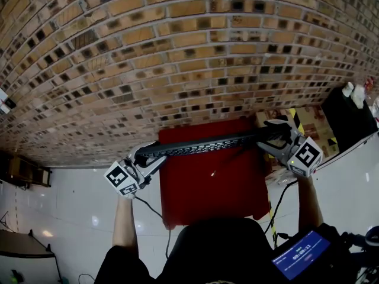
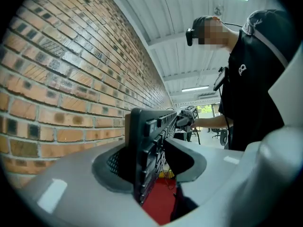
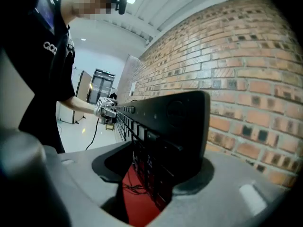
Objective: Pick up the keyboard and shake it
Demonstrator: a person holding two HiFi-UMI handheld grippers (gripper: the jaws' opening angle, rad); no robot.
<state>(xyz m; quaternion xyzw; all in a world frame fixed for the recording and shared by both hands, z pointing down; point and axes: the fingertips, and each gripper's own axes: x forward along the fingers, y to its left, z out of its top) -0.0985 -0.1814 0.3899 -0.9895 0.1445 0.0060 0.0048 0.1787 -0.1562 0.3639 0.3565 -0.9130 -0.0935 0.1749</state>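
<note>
The black keyboard (image 1: pixel 201 145) hangs in the air above the red table (image 1: pixel 213 188), turned on edge with its long side running left to right. My left gripper (image 1: pixel 145 158) is shut on its left end and my right gripper (image 1: pixel 269 136) is shut on its right end. In the left gripper view the keyboard (image 2: pixel 147 145) stands upright between the jaws of the left gripper (image 2: pixel 151 167), keys facing right. In the right gripper view the keyboard (image 3: pixel 170 126) fills the gap of the right gripper (image 3: pixel 156 174), keys facing left.
A brick wall (image 1: pixel 177 52) rises just behind the keyboard. White floor (image 1: pixel 71 206) surrounds the red table. A cardboard box with striped tape (image 1: pixel 308 123) and a dark cabinet (image 1: pixel 349 120) stand at the right. A cable (image 1: pixel 151 209) trails from the left gripper.
</note>
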